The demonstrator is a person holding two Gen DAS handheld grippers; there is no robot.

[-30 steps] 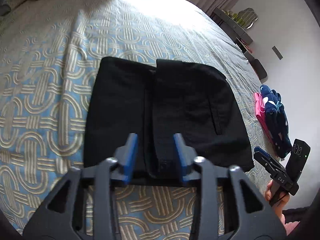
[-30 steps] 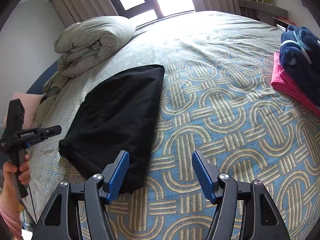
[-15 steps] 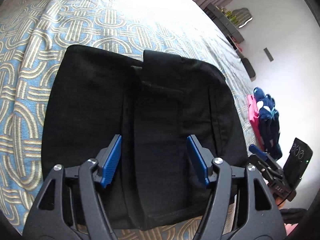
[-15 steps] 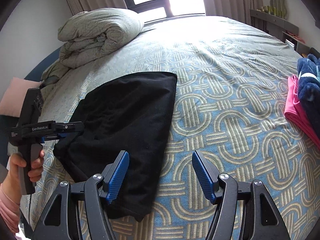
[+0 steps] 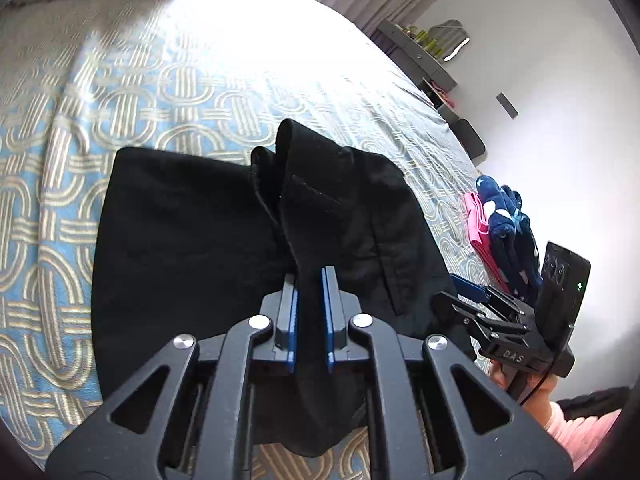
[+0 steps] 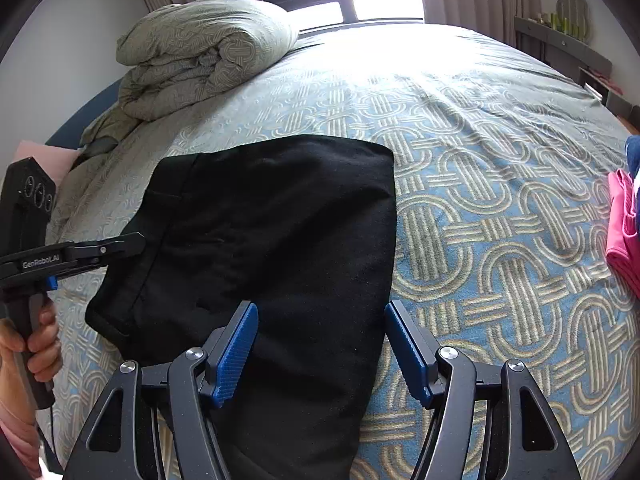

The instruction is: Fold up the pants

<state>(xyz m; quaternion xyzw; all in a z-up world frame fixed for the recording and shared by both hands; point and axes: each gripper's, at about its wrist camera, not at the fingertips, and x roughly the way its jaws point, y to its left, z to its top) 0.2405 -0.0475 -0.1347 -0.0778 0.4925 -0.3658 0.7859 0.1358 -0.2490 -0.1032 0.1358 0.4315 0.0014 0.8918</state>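
Both blue pads of the left gripper [image 5: 310, 320] are now pressed onto a ridge of the black pants [image 5: 208, 240], pinching the near edge and lifting it off the patterned bedspread [image 5: 60, 160]; half a second ago those jaws stood wide apart over flat cloth. That grip likely starts the next fold. The right gripper [image 6: 320, 344] hangs spread above the pants' other end, holding nothing, and sits closer over the fabric than before. Pink and navy clothes [image 5: 500, 224] lie well apart at the bed's edge.
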